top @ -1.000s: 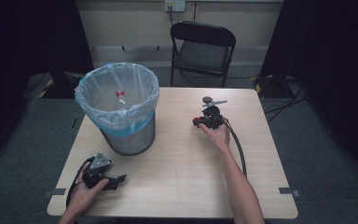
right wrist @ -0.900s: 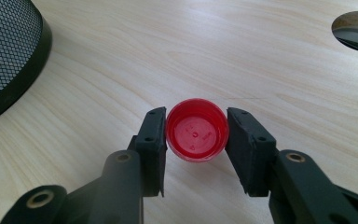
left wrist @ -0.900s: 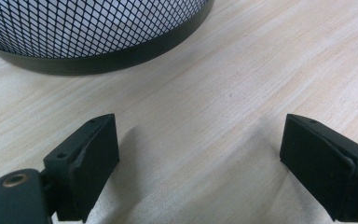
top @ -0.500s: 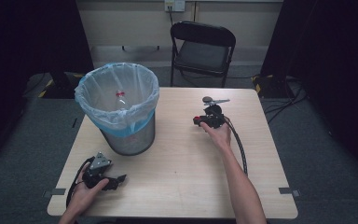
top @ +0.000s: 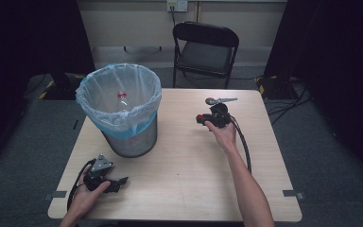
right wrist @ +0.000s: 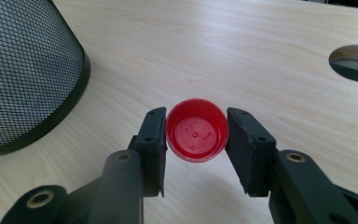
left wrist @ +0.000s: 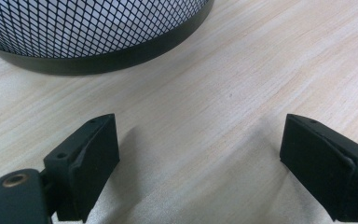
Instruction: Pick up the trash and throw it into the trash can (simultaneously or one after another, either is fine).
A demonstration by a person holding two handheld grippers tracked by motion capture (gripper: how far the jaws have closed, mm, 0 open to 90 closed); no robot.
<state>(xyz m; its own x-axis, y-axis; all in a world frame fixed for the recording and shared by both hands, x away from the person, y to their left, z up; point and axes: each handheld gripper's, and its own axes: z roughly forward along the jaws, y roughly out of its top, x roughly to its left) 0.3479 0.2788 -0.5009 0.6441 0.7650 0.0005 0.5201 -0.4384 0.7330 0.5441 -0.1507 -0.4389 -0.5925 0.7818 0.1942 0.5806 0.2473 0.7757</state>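
A red bottle cap (right wrist: 196,131) sits between the pads of my right gripper (right wrist: 196,128), which is shut on it, open side of the cap facing the camera. In the high view this right gripper (top: 200,118) hovers over the right-centre of the table, pointing left toward the mesh bin (top: 123,124). The bin has a clear plastic liner, and a clear bottle (top: 122,97) lies inside it. My left gripper (top: 121,183) rests low at the table's front left, in front of the bin. Its jaws stand wide apart over bare wood, so the left gripper (left wrist: 200,128) is open and holds nothing.
The wooden table (top: 184,179) has a round hole (right wrist: 354,63) near its far edge. The bin's black base (left wrist: 121,56) lies just ahead of the left jaws. A black folding chair (top: 205,47) stands behind the table. Cables trail from both grippers.
The right gripper with the red cap has edged slightly farther away in the high view. The left gripper has stayed put.
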